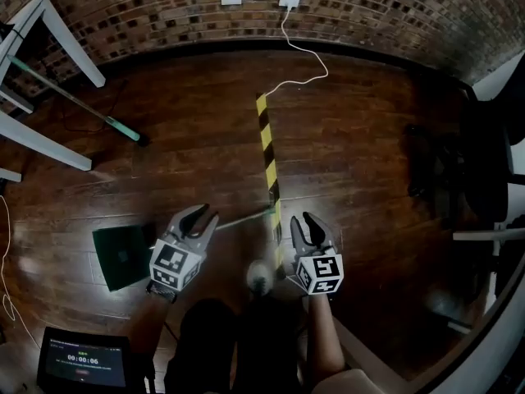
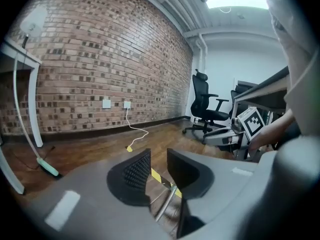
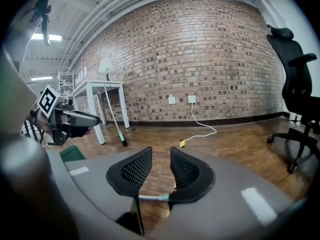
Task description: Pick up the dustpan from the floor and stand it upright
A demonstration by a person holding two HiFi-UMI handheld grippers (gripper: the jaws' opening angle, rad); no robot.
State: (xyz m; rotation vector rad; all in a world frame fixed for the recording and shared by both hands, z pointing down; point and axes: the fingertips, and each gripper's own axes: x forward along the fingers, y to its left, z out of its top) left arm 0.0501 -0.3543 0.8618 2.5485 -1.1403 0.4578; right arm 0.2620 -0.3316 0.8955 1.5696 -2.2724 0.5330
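Observation:
The dark green dustpan [image 1: 121, 255] lies flat on the wooden floor at the lower left, its thin pale handle [image 1: 246, 217] running right toward the striped tape. My left gripper [image 1: 203, 214] hovers over the handle just right of the pan, jaws open and empty; the handle [image 2: 165, 204] shows below them on the floor. My right gripper [image 1: 305, 220] hangs right of the handle's end, open with nothing between its jaws. In the right gripper view the handle's green-tipped end [image 3: 161, 197] lies beneath the jaws, and the pan [image 3: 72, 153] sits at the left.
Yellow-black tape [image 1: 267, 150] runs up the floor between the grippers. A green-headed broom [image 1: 123, 130] leans by white table legs [image 1: 49, 146] at upper left. A white cable [image 1: 303, 64] drops from the brick wall. A black office chair [image 1: 459, 171] stands right; a timer tablet [image 1: 86, 359] lies bottom left.

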